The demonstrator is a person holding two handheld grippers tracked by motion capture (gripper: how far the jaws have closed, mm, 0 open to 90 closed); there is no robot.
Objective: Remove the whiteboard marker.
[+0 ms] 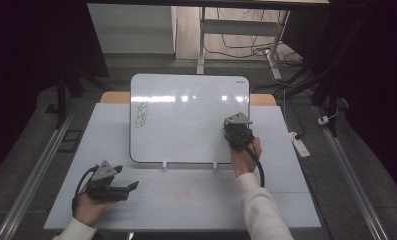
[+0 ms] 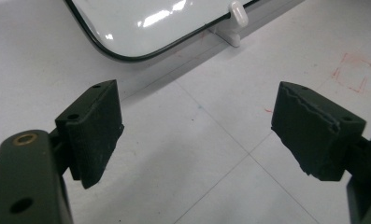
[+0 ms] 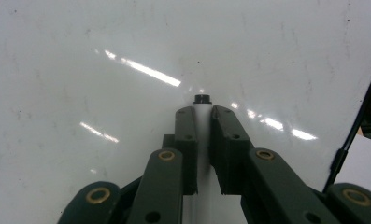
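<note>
A whiteboard (image 1: 186, 115) stands tilted on the white table (image 1: 186, 200), with a greenish scribble (image 1: 142, 115) near its left edge. My right gripper (image 1: 237, 131) is over the board's right part, shut on a white marker (image 3: 202, 122). The marker's dark tip points at the board surface (image 3: 127, 46); I cannot tell whether it touches. My left gripper (image 1: 127, 177) rests low on the table at the front left, held in a hand. Its jaws stand wide open with nothing between them (image 2: 197, 98), facing the board's lower corner (image 2: 141, 23).
Two small white feet (image 1: 164, 165) prop the board's lower edge; one foot (image 2: 234, 18) is seen in the left gripper view. Faint red marks (image 2: 351, 70) stain the table. A power strip (image 1: 301, 145) and cables lie on the floor to the right.
</note>
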